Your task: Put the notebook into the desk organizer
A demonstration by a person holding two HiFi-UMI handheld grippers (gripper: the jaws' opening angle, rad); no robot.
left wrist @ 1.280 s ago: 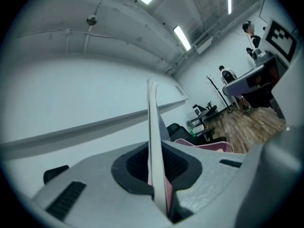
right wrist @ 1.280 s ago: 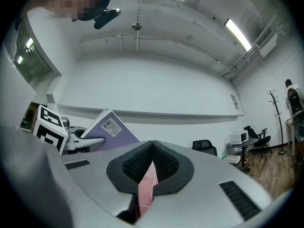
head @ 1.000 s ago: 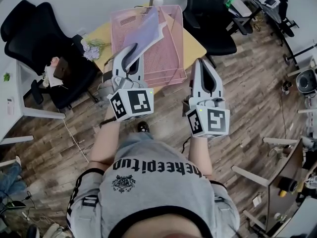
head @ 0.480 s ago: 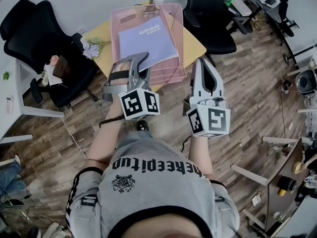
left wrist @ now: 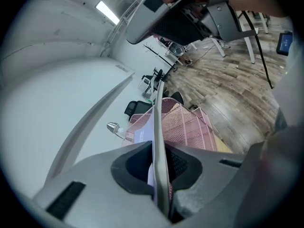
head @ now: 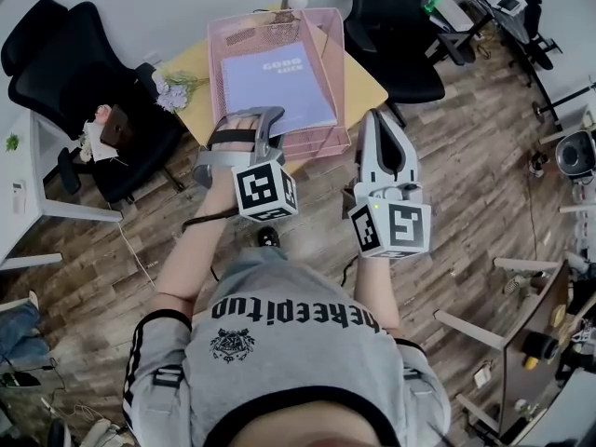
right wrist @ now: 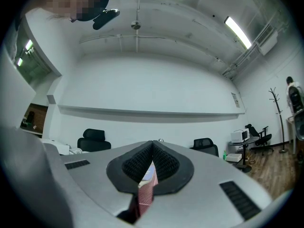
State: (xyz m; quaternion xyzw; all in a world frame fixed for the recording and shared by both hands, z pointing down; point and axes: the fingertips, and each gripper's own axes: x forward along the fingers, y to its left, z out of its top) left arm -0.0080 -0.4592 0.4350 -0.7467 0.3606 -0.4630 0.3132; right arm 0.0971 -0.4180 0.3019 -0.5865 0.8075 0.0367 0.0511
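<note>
The left hand-held gripper (head: 266,117) lies rolled onto its side, its jaws clamped on the near edge of the notebook (head: 277,87). In the left gripper view that edge runs as a thin straight strip between the dark ribbed pads (left wrist: 179,161), with lavender cover showing beside it. The notebook lies inside the desk organizer (head: 331,28), cover up. It is a flat rectangle with a smooth lavender cover and pale print near the top.

The organizer is a rectangular tray of pink wire mesh with raised walls. It sits on a yellow worktop (head: 366,88), and nothing else can be made out in it.

The right hand-held gripper (head: 373,119) hangs just beside the organizer's right wall, its jaws together at the tips and empty. A sliver of pink mesh shows through the slit below them in the right gripper view. A bunch of pale flowers (head: 171,92) lies at the worktop's left edge.
</note>
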